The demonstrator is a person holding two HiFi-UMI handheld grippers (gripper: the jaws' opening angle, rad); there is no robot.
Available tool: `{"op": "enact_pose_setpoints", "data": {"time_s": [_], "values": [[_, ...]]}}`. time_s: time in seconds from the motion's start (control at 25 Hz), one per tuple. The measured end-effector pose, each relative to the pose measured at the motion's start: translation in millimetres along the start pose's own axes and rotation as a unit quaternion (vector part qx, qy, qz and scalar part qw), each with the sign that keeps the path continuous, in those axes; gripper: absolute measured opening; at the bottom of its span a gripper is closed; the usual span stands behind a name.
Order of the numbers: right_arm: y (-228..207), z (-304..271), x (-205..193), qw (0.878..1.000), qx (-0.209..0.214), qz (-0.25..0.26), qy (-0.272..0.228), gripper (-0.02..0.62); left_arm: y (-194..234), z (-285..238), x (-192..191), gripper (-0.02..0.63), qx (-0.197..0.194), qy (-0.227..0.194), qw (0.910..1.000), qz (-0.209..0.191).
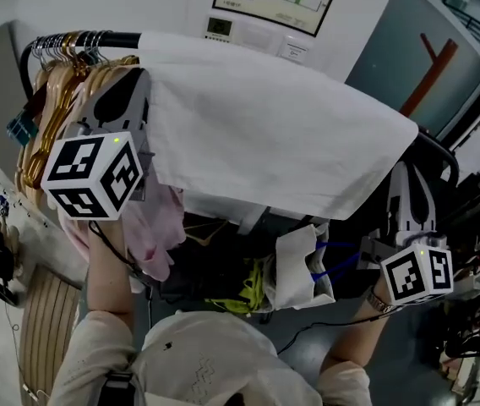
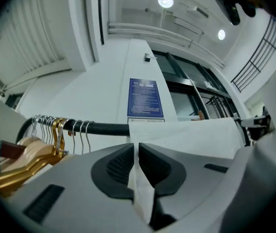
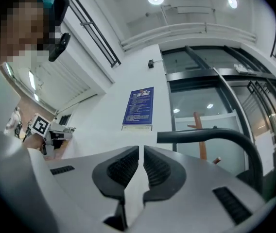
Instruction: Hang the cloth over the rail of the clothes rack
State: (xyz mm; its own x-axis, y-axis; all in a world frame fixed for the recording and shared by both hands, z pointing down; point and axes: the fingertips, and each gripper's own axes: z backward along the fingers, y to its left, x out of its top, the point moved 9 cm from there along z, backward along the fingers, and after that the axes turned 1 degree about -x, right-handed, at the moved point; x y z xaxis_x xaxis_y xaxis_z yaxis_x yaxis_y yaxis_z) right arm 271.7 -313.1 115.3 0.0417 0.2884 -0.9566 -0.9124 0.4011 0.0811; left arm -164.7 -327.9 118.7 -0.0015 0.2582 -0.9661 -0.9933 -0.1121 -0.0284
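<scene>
Judged the cloth (image 1: 282,134) light, thin and limp: a white sheet with no stiffness of its own, not fragile, but likely to slip along a smooth bar when hung unevenly. Reckoned it best taken by an edge or corner, one hold towards each end of the rail (image 1: 117,39), to keep it spread and level. Found it already draped across the rail, covering most of the bar, the near flap hanging down on the person's side.

Saw the left gripper (image 1: 134,91) at the cloth's edge towards the hanger end of the rail, just below the bar. Found its jaws brought together on a fold of the white fabric, pinched between the ribbed pads (image 2: 116,166) and trailing down behind them. Saw the right gripper (image 1: 411,180) near the opposite, curved end of the rail, a little below it. Found its jaws likewise closed, with a thin strip of the cloth nipped between its pads (image 3: 123,169). Could not tell how deep the fabric sat in either grip.

Noted wooden and gold hangers (image 1: 54,100) bunched on the rail just beside the cloth, at the left gripper's end. Noted a pink garment (image 1: 160,218) hanging below the rail, under that same end, and dark clutter lower down beneath the bar.
</scene>
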Motion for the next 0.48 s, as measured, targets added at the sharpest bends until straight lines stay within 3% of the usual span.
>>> {"op": "enact_pose_setpoints", "data": {"time_s": [0.08,0.12,0.16,0.24,0.36,0.48], "values": [[0,-7,-6,0.999,0.033,-0.022,0.020,0.043,6,3,-2,0.023,-0.019,0.011,0.9995,0.023],[-1,-11,-8,0.998,0.045,-0.026,0.030,0.108,9,2,-2,0.056,-0.025,0.017,0.9993,0.022],[-2,-15,-10,0.998,0.051,-0.025,0.037,0.118,12,-1,-1,0.123,-0.031,0.023,0.9991,0.015],[-7,-20,-12,0.998,0.040,-0.012,0.045,0.130,14,-7,0,0.173,-0.047,0.034,0.9983,0.004],[-14,-16,-8,0.999,0.000,0.010,0.037,0.130,15,-10,1,0.181,-0.059,0.037,0.9975,0.008],[-24,-15,-2,1.000,-0.008,-0.002,0.026,0.130,16,-15,0,0.183,-0.067,0.041,0.9968,0.019]]}}
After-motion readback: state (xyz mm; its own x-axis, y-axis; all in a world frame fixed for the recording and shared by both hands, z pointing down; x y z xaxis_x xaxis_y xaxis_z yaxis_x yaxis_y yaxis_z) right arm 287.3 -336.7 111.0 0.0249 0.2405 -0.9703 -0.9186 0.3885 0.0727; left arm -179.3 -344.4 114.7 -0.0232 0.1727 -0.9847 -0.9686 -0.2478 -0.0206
